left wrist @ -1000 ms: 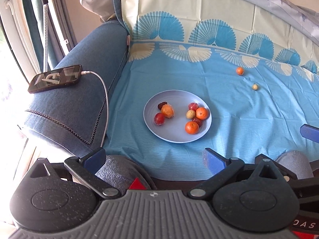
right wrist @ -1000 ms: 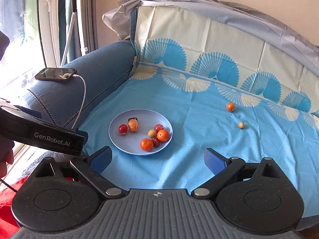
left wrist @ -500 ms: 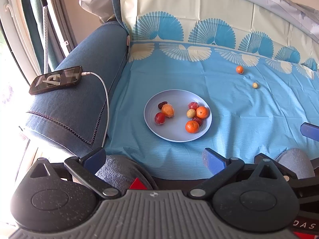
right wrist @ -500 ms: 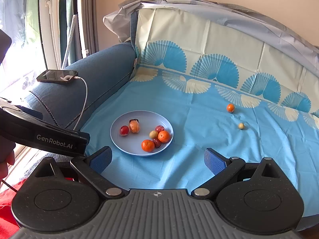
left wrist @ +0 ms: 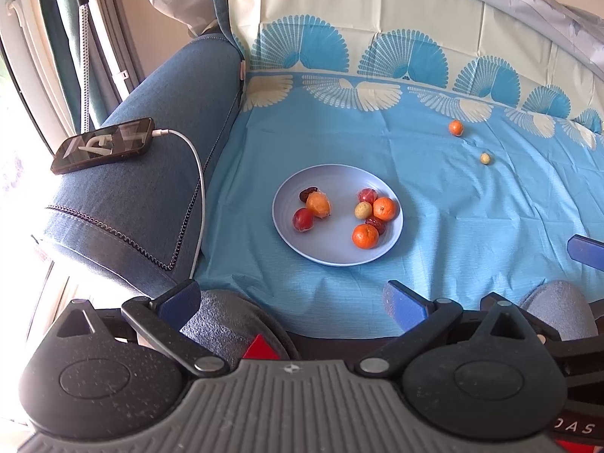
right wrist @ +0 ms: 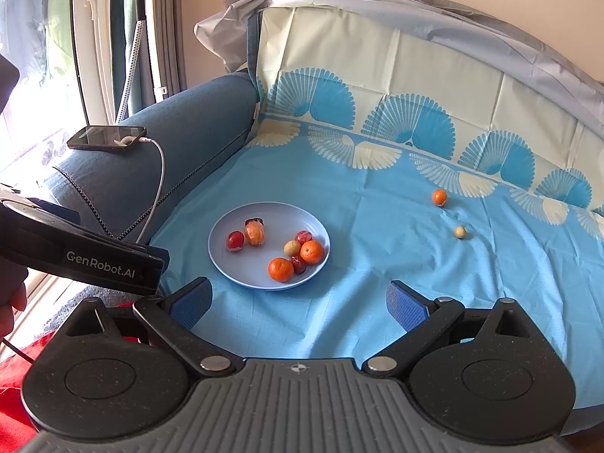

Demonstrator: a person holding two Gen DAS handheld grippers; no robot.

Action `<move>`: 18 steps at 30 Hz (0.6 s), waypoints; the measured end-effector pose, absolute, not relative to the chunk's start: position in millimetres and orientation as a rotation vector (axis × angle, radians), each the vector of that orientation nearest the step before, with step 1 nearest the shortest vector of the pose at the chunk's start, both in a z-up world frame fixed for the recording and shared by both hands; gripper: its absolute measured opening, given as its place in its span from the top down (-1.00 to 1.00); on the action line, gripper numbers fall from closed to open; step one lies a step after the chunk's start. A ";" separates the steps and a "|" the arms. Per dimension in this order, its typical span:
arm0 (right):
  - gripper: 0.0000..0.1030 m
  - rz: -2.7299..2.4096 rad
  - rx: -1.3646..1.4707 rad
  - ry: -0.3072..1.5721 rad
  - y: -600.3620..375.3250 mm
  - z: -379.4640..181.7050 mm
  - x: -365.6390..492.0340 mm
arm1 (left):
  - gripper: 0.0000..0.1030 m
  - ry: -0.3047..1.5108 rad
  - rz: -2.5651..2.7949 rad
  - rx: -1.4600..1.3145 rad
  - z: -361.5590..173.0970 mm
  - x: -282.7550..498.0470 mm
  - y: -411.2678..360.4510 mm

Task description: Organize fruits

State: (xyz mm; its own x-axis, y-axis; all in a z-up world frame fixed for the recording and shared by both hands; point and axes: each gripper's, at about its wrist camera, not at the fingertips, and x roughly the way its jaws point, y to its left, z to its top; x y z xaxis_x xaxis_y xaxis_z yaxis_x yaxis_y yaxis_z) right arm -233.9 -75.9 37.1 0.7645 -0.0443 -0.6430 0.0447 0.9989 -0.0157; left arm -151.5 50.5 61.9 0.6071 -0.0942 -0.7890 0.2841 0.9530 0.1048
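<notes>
In the right wrist view, the left gripper point(right wrist: 81, 260) carried white lettering reading "GenRobot.AI" along its black side, just left of the plate point(right wrist: 226, 260). In the left wrist view, white letters "DAS" showed on a black part point(left wrist: 577, 428) at the bottom right corner; the rest was cut off.

Left wrist view: looks from above and in front of the plate point(left wrist: 287, 241), forward and down over the left gripper point(left wrist: 290, 298) with its jaws wide apart; the plate is near the middle, not close.
Right wrist view: looks from the right of the left gripper, over the right gripper point(right wrist: 298, 302) with its jaws apart, to the same plate point(right wrist: 226, 260), at about the same nearness.
Shared part: plate, blue cloth point(left wrist: 453, 226), phone point(left wrist: 104, 144) on the armrest left of the plate.
Cross view: the left gripper's body point(right wrist: 83, 253) shows at the left edge, left of the plate.
</notes>
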 end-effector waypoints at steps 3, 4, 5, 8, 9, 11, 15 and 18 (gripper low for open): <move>-0.91 -0.046 0.001 0.701 -75.6 36.4 -233.1 | -0.99 0.896 -0.222 0.230 60.6 -150.0 49.8; -0.91 -0.045 0.001 0.702 -75.6 36.2 -232.7 | -0.99 0.897 -0.221 0.231 60.6 -150.3 49.4; -0.91 -0.045 0.002 0.704 -75.7 35.9 -232.2 | -0.99 0.899 -0.222 0.231 60.2 -149.9 49.2; -0.91 -0.045 0.004 0.708 -76.4 34.8 -231.4 | -0.99 0.903 -0.223 0.234 58.8 -148.8 48.9; -0.91 -0.045 0.005 0.710 -76.7 34.4 -231.0 | -0.99 0.905 -0.223 0.235 58.2 -148.3 48.7; -0.92 -0.045 0.006 0.712 -77.0 33.8 -229.9 | -0.99 0.909 -0.223 0.236 57.1 -147.4 48.3; -0.91 -0.044 0.009 0.718 -77.8 32.4 -227.8 | -0.99 0.914 -0.223 0.242 55.9 -144.8 45.7; -0.91 -0.044 0.014 0.720 -79.9 30.8 -226.2 | -0.99 0.917 -0.226 0.250 55.1 -142.7 43.6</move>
State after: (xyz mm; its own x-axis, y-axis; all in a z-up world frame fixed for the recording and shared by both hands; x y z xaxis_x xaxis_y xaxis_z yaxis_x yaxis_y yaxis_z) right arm -226.2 -79.9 30.8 0.7507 -0.0358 -0.6597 0.0452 0.9990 -0.0027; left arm -142.7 43.6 55.1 0.5885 -0.0857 -0.8040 0.2972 0.9477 0.1166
